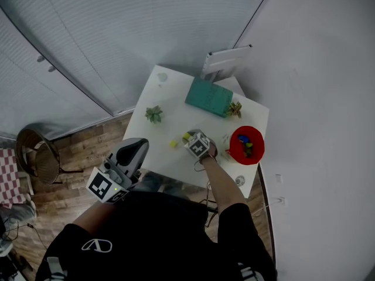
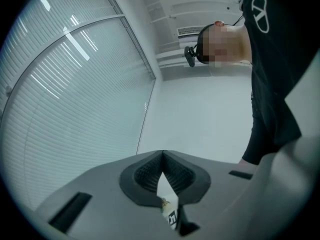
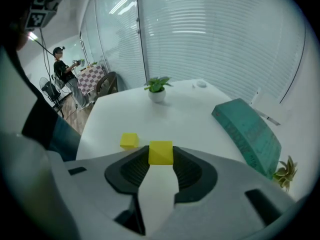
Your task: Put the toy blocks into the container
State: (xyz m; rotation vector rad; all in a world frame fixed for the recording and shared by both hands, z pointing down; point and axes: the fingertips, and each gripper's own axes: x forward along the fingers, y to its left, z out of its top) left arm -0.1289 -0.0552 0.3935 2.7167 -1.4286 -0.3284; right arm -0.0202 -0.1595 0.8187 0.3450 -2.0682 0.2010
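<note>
Right gripper view: the right gripper (image 3: 161,158) points down at the white tabletop (image 3: 195,116), and a yellow block (image 3: 161,152) sits right between the tips of its jaws. The jaws stand partly apart, only as wide as the block. Both dark pads (image 3: 134,170) lie against the block's sides, so the block is gripped at the very front of the jaws, not deep in the throat. A second yellow block (image 3: 129,140) lies on the tabletop just left of the jaws and slightly ahead of them, clear of the pads. Farther ahead stands a small potted plant (image 3: 157,88), and a teal box (image 3: 247,131) lies to the right of the jaws.

In the head view the red container (image 1: 246,146), with coloured blocks in it, sits near the right gripper, to its right.

The left gripper (image 2: 162,154) is held off the tabletop, its jaws closed tip to tip with nothing between them.
</note>
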